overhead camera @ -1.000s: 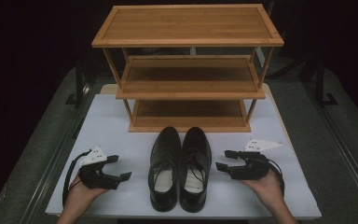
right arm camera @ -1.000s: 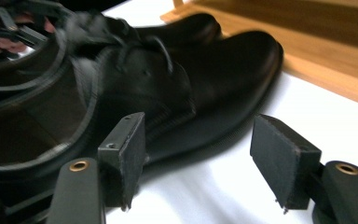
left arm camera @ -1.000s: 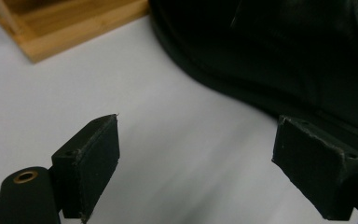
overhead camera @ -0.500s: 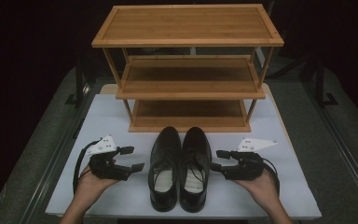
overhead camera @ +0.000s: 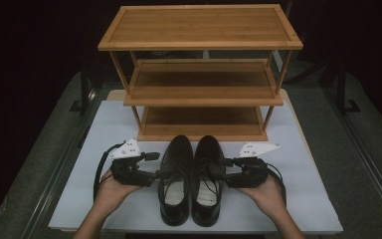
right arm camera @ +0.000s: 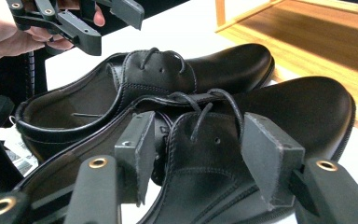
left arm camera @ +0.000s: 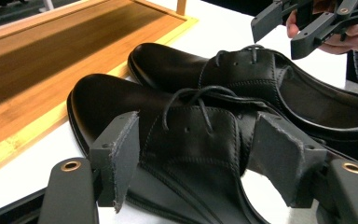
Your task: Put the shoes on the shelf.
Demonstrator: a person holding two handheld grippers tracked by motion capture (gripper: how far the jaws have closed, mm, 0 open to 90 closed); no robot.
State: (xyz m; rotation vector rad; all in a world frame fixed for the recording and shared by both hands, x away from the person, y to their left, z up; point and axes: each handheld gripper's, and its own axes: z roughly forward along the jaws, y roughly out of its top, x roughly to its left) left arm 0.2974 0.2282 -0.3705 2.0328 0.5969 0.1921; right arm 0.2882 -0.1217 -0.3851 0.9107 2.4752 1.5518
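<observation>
A pair of black leather lace-up shoes stands side by side, toes toward the rack: the left shoe and the right shoe. My left gripper is at the outer side of the left shoe, level with its laces. Its jaws have just been closing; in the left gripper view they frame the laced part of the left shoe without pressing on it. My right gripper mirrors it at the right shoe's outer side, jaws also just closing; they flank the right shoe, apart from it.
A three-tier wooden rack stands just beyond the toes, its shelves bare; the bottom shelf lies close ahead. The shoes rest on a white board over a grey table. The other shoe lies beyond the one I frame.
Both hands have moved inward from the board's sides up to the shoes and risen a little. Both pairs of jaws have narrowed.
</observation>
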